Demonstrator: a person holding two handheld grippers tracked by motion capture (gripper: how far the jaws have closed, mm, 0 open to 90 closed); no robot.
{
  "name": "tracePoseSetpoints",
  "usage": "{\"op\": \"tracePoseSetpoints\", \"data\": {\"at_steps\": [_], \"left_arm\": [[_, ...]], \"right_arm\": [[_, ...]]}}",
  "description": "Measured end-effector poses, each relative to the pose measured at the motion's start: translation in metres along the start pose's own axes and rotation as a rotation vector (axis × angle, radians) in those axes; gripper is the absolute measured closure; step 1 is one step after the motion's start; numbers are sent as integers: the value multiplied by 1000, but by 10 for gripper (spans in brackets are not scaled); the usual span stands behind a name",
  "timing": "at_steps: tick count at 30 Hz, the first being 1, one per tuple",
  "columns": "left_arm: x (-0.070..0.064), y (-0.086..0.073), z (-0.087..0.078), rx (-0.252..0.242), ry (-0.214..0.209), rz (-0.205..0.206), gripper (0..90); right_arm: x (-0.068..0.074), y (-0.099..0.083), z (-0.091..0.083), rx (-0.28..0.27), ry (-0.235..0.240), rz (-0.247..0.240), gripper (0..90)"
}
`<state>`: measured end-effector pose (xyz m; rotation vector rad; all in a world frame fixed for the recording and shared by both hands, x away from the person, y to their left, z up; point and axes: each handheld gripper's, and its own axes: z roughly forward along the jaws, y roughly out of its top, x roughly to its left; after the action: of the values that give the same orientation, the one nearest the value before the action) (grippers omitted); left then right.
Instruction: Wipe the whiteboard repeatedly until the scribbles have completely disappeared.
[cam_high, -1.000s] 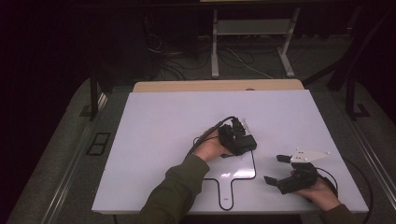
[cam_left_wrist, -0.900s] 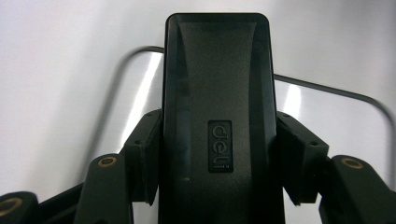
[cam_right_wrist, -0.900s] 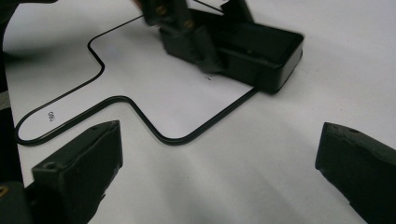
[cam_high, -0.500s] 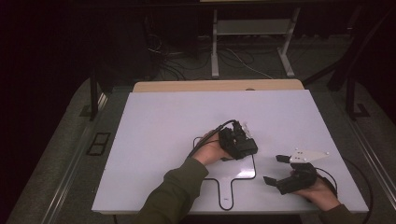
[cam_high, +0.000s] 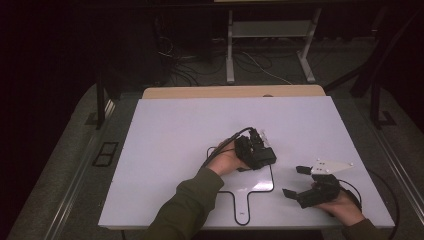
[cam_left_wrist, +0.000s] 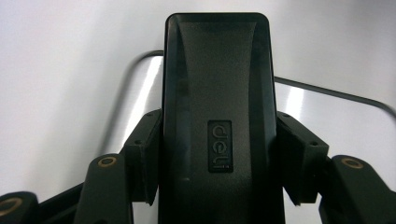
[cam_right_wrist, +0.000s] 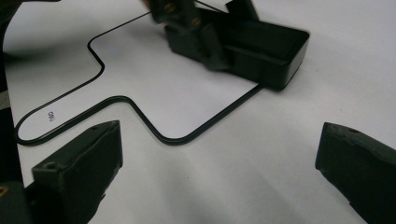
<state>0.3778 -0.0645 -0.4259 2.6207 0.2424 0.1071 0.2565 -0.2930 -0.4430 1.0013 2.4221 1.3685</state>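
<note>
A black rectangular block (cam_left_wrist: 215, 93) with a small embossed logo sits between the jaws of my left gripper (cam_high: 257, 150), which is shut on its two long sides. In the right gripper view the block (cam_right_wrist: 266, 46) lies low over the far corner of a black paddle-shaped outline (cam_right_wrist: 140, 114) drawn on the white table; whether it touches the surface I cannot tell. My right gripper (cam_right_wrist: 219, 154) stands open near the table's front right, its fingers (cam_right_wrist: 79, 163) wide apart with bare table between them. It points toward the block from a short distance away.
The white tabletop (cam_high: 175, 140) stretches wide to the left and back. The outline's narrow handle (cam_high: 242, 207) points to the front edge. A cable (cam_high: 220, 147) loops behind the left gripper. Dark floor and metal stand legs (cam_high: 230, 50) lie beyond the table.
The left gripper with the block has shifted only slightly over the outline's corner. The right gripper has stayed open and almost still.
</note>
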Motion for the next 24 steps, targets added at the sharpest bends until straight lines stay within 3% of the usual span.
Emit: {"op": "tracePoseSetpoints", "data": {"at_steps": [4,9,16,17,18,21,24], "left_arm": [[-12,-4,-3,-7,-19,11,389],[-8,-7,-5,-27,-31,-16,389],[18,-9,-18,-62,-20,-71,389],[21,-9,-20,-72,-18,-99,389],[28,-8,-23,-68,-2,-82,389],[45,-10,-30,-65,22,-103,389],[61,-13,-34,-70,38,-159,389]], "right_arm": [[0,0,0,2,1,-4,0],[1,1,1,2,2,-5,0],[-1,0,0,1,3,0,0],[-1,0,0,0,3,0,0],[-1,0,0,0,4,1,0],[-1,0,0,-2,4,3,0],[-1,0,0,-4,5,2,0]]}}
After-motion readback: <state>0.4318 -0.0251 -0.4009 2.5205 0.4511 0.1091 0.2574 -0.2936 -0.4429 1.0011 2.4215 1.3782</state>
